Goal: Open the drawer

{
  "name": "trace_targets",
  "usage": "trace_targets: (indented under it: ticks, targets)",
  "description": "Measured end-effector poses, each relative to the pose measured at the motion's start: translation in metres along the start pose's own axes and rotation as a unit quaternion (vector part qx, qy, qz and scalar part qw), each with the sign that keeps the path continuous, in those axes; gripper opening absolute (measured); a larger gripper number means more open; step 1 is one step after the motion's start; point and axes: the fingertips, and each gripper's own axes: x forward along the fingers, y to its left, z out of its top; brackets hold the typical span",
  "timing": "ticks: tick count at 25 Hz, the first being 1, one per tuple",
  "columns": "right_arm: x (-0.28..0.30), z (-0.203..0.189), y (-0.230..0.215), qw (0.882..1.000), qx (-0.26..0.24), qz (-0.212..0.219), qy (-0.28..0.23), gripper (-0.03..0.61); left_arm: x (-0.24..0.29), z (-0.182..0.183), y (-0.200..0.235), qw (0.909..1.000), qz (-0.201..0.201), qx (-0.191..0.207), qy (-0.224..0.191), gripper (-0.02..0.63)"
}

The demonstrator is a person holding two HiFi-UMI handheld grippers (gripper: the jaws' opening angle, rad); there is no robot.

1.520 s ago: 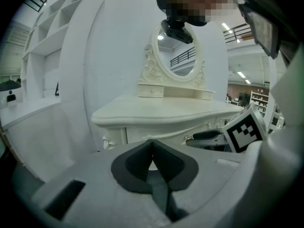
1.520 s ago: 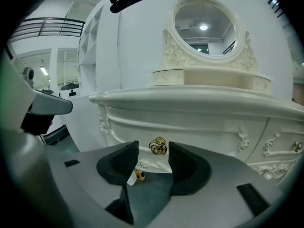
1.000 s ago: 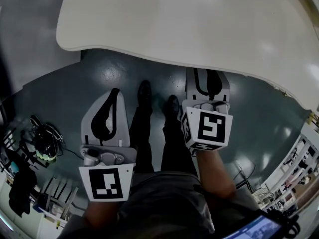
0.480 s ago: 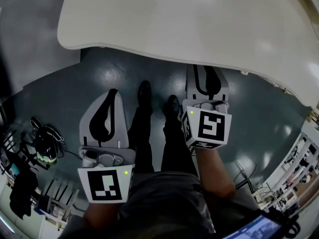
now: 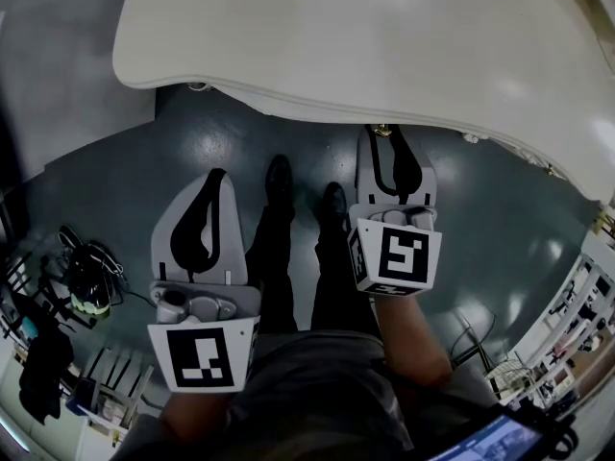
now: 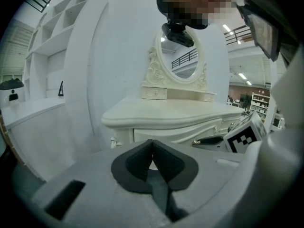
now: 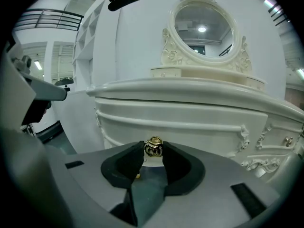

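- Two tools are held low in front of the person in the head view, both pointing up the frame toward the white counter [image 5: 384, 36].
- The right tool [image 5: 389, 137] [image 7: 153, 152] is clenched on the gold knob [image 7: 153, 145]. Its black pads press the knob from both sides in the lower middle of the right gripper view.
- The right forearm rises from the lower right of the head view. Its marker cube [image 5: 396, 257] sits right of centre, and the tool's tip reaches in under the counter's rim.
- The left tool [image 5: 217, 182] [image 6: 152, 147] is clenched on nothing, its pads meeting in a single line. It lies left of centre in the head view, level with the person's legs, with its tip short of the counter and over the dark floor [image 5: 192, 142].
- The drawer [image 7: 190, 122] fills the middle of the right gripper view. Its white moulded front is directly behind the knob and under the counter's edge.
- An oval mirror [image 7: 202, 23] in a carved frame stands on the counter in the upper part of that view.
- The person's shoes [image 5: 279, 176] show between the two tools.
- Compared with a second ago, the right tool's cube sits slightly lower and further left in the head view.
- A pale moulded band now shows below the counter's rim across the middle of the frame, where only the plain rim showed before.
- The left tool has barely shifted.
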Motion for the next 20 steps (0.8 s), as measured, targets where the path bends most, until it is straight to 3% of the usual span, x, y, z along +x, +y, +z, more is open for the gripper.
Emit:
trace_targets:
  ticks: [20]
  targets:
    - [-0.026, -0.019, 0.008, 1.0, 0.004, -0.003, 0.005, 0.126, -0.011, 0.016, -0.014, 0.9993, -0.025, 0.011, -0.024, 0.015]
